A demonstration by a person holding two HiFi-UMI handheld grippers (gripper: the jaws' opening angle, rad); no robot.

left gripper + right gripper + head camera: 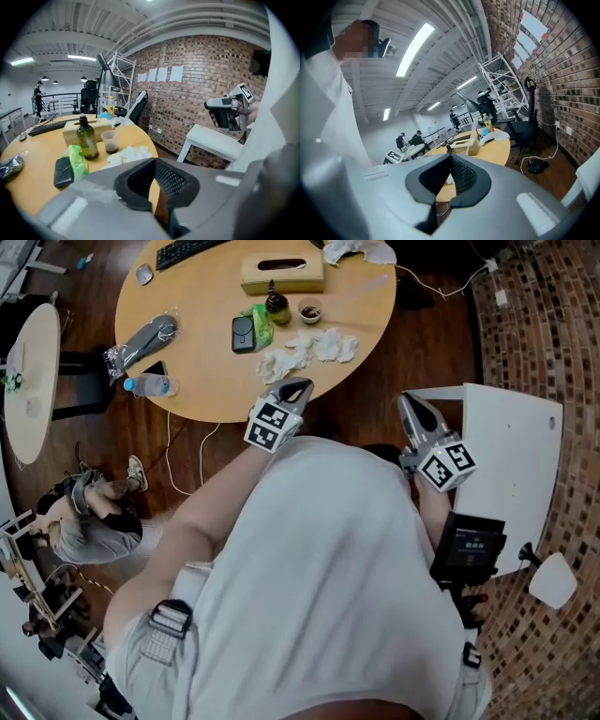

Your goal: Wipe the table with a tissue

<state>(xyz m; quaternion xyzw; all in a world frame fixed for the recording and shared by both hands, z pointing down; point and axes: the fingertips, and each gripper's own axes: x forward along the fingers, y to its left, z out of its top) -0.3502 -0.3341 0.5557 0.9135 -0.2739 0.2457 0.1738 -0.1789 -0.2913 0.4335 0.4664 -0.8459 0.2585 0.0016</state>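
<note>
In the head view, crumpled tissues (305, 351) are seen on the round table (197, 306) near its front edge, just beyond the left gripper (298, 387). The right gripper (410, 401) is held off the table, to the side. No tissue is taken yet, so the reach is judged to be the step in hand.

In the left gripper view, the jaws are closed on nothing, with the tissues lying ahead.

In the right gripper view, the jaws are likewise together and empty.

Next, the left jaws must be opened and lowered over the tissues.
</note>
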